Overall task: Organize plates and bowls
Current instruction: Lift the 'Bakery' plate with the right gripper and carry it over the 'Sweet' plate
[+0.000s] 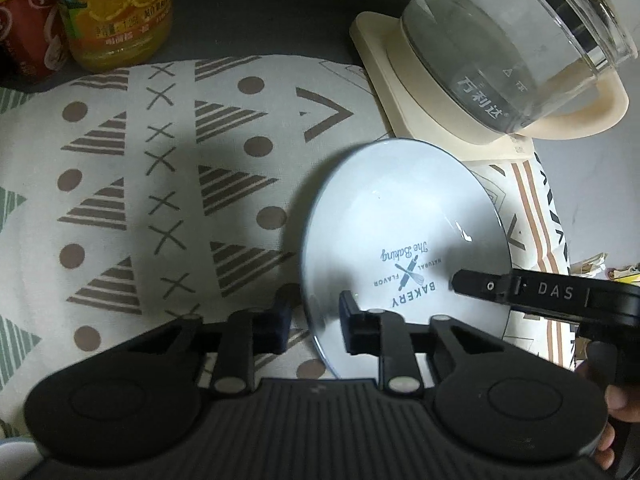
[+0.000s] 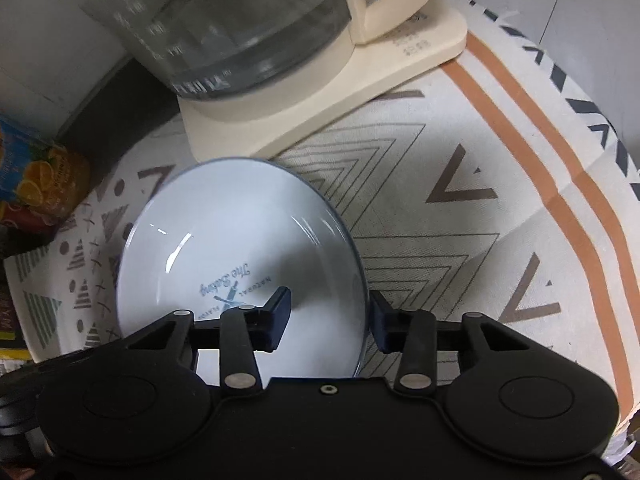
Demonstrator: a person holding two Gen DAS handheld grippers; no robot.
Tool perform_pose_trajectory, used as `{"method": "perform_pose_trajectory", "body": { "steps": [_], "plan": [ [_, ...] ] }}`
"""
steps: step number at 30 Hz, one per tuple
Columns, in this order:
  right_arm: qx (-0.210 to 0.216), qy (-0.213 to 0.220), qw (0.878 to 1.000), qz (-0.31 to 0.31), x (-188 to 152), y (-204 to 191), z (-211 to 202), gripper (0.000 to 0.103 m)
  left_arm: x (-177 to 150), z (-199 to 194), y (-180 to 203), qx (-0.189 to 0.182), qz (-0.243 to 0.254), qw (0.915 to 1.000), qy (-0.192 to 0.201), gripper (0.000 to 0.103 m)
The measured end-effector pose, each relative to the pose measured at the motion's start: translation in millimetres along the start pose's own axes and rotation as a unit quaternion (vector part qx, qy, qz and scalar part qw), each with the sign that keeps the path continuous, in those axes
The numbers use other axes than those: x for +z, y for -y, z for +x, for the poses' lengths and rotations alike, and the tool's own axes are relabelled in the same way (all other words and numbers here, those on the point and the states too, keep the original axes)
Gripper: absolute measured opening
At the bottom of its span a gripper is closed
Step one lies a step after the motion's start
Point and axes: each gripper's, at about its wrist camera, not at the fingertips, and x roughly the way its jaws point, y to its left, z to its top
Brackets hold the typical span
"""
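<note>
A white plate (image 1: 404,236) with a thin blue rim and a "Bakery" print lies on the patterned cloth (image 1: 168,184). My left gripper (image 1: 314,322) is open and straddles the plate's near-left rim, one finger outside and one inside. My right gripper (image 2: 330,316) is open and straddles the rim of the same plate (image 2: 240,240) on its right side. The right gripper's finger (image 1: 480,286) also shows in the left wrist view, reaching over the plate's right edge.
A glass kettle (image 1: 516,36) on a cream base (image 2: 320,108) stands just behind the plate. An orange-juice bottle (image 1: 116,12) and a red can (image 1: 28,20) stand at the back left. The cloth's striped edge (image 2: 560,184) runs along the right.
</note>
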Motion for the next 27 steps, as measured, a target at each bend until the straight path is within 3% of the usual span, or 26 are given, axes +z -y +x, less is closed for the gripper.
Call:
{"method": "perform_pose_trajectory", "body": {
  "steps": [3,5,8,11,18,27],
  "plan": [
    [-0.006,-0.007,1.0,-0.011,2,-3,1,0.04,1,2,1,-0.008,-0.005,0.9999,-0.003,0.014],
    [-0.01,-0.005,1.0,-0.009,2,-1,1,0.031,2,1,2,-0.006,-0.004,1.0,0.0,0.014],
    [0.015,0.01,1.0,0.004,-3,7,-7,0.017,2,-7,-3,-0.004,-0.007,0.9999,0.013,0.014],
    [0.048,0.029,0.998,0.009,-8,12,-21,0.011,4,-20,-11,-0.016,-0.015,0.9995,0.022,0.014],
    [0.092,0.058,0.994,0.007,-20,0,-41,0.009,4,-52,-24,-0.021,-0.033,0.9977,0.054,0.014],
    [0.112,0.084,0.99,-0.03,-35,-26,-67,0.009,-16,-90,-39,-0.025,-0.058,0.9935,0.094,0.014]
  ]
}}
